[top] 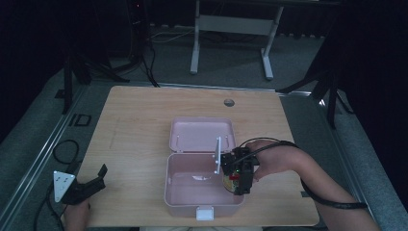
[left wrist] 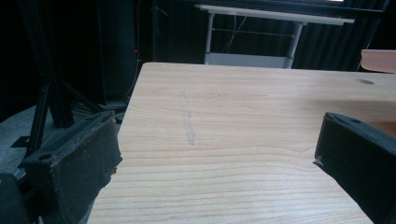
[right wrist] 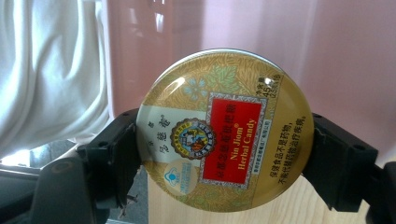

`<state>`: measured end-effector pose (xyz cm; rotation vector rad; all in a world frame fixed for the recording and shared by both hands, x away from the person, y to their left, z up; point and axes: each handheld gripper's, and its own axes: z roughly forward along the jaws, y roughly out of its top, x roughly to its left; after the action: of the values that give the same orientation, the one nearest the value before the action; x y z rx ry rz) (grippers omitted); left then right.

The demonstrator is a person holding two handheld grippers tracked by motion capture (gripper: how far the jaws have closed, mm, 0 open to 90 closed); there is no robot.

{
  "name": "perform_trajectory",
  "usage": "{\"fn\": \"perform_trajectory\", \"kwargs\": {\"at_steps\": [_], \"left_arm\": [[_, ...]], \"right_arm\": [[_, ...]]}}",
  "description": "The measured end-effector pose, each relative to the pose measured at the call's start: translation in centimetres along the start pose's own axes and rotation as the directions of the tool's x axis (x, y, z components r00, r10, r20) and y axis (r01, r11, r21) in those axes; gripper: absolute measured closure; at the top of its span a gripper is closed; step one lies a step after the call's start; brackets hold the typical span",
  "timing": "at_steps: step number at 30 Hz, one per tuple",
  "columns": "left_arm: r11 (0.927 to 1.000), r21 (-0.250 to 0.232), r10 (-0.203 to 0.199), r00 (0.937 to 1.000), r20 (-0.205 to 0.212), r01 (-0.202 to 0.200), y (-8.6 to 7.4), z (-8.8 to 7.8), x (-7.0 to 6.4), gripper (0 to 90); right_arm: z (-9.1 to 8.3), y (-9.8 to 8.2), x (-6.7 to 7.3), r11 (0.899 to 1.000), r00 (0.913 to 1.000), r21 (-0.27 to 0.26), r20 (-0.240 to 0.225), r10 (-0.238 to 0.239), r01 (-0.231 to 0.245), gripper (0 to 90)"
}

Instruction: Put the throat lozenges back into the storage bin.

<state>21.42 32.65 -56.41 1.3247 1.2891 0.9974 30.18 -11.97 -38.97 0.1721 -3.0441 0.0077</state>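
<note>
A pink plastic box (top: pixel 178 192) stands open in the middle of the table, its lid (top: pixel 202 134) laid back behind it. My right gripper (top: pixel 238 179) reaches over the box's right wall and is shut on a round golden candy tin (right wrist: pixel 224 130) with a red label, one jaw on each side of its rim. The tin (top: pixel 232 182) hangs just inside the box at its right end, above the pink floor (right wrist: pixel 261 42). My left gripper (top: pixel 91 185) rests open at the table's front left corner; bare wood (left wrist: pixel 219 135) lies between its jaws.
A small white scrap (top: pixel 202 178) lies on the box floor. The box's white latch (top: pixel 204 212) points at the front table edge. A cable hole (top: pixel 229 102) sits near the table's far edge. A white cloth (right wrist: pixel 46 70) shows beyond the box in the right gripper view.
</note>
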Motion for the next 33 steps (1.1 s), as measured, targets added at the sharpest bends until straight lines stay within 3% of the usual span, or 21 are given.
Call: {"fn": "perform_trajectory", "kwargs": {"at_steps": [8,20,27,33], "left_arm": [[1.0,0.0,0.0,1.0,0.001,0.0,0.0,0.0,0.0,0.3],[1.0,0.002,0.001,1.0,0.002,-0.001,0.0,0.0,0.0,0.4],[1.0,0.002,0.001,1.0,0.003,-0.001,0.0,0.0,0.0,0.3],[1.0,0.001,0.002,1.0,0.005,-0.002,0.0,0.0,0.0,0.3]], "right_arm": [[1.2,1.3,-0.4,1.0,0.9997,0.005,-0.006,-0.022,0.022,20.1],[4.8,2.4,-1.1,0.998,0.9991,0.037,-0.013,-0.041,0.042,20.1],[7.1,2.6,-1.9,0.997,0.9988,0.075,-0.043,-0.022,0.025,20.1],[8.6,3.0,-2.1,0.995,0.9989,0.099,-0.042,-0.023,0.027,20.1]]}}
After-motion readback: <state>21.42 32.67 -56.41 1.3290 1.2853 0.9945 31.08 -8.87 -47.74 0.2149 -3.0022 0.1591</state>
